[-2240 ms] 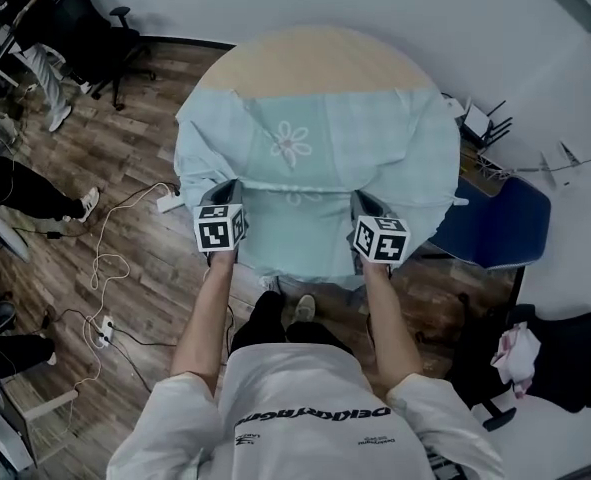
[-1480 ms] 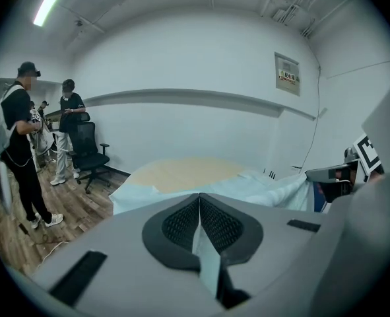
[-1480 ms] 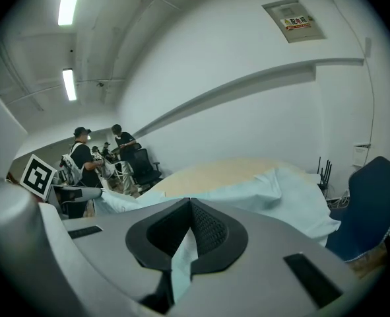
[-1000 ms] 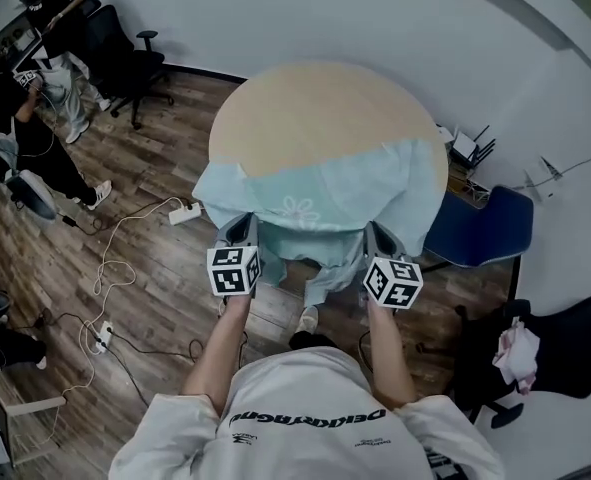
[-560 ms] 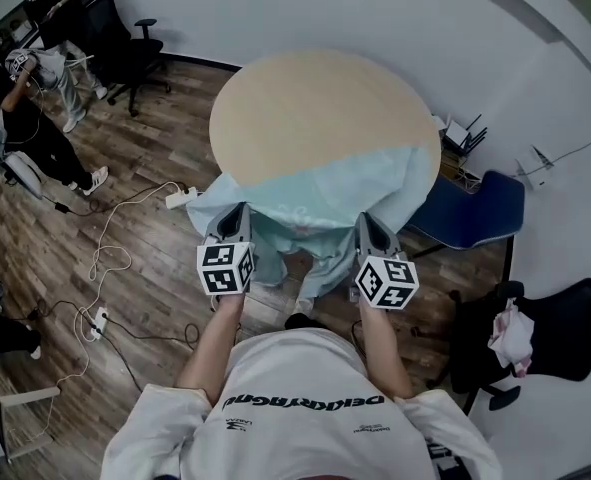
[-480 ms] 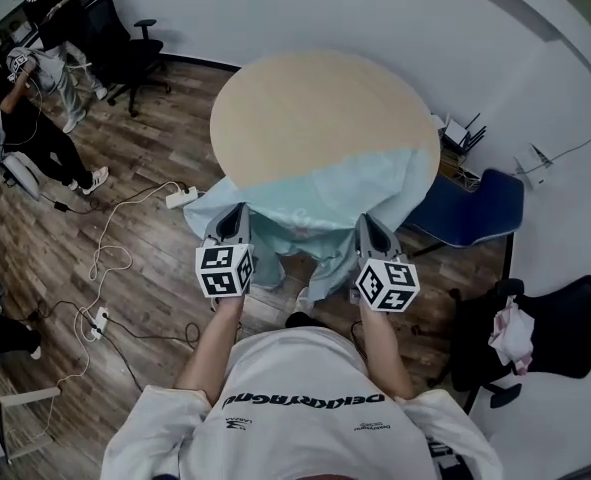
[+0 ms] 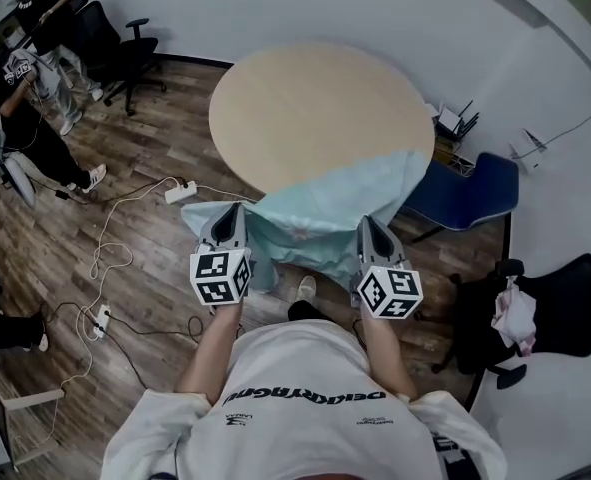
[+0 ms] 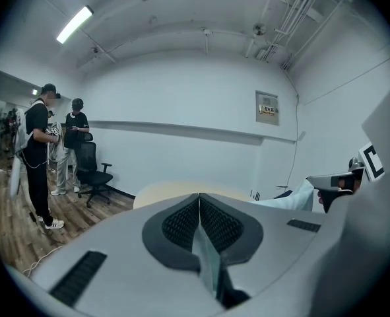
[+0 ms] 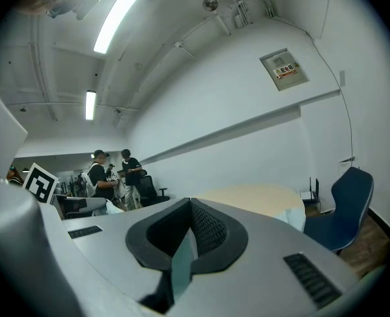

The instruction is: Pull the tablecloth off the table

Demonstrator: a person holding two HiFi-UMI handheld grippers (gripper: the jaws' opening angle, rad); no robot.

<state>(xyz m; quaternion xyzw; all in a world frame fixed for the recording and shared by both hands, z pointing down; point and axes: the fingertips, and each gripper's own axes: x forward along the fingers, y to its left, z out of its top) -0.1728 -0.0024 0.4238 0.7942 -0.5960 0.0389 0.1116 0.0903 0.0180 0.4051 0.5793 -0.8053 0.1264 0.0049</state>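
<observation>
While both grippers are clamped on the tablecloth, most of the round table is already bare. The cloth covers only the lower right rim of the tabletop in the head view and sags between the grippers toward the floor.

Left gripper: jaws closed, with a thin fold of pale cloth pinched between the pads. Right gripper: same, closed on a thin cloth edge.

The task looks near done; one more backward pull should clear it.

Risks, by my read:
- The grip is on a thin edge only, so a hard jerk could slide the fabric out on one side.
- The last part hangs off the rim just beside the blue chair and could catch there.
- The sagging middle hangs near the person's shoe, and stepping on it would stop the pull.
- The cables at lower left are a trip hazard when backing up.
</observation>
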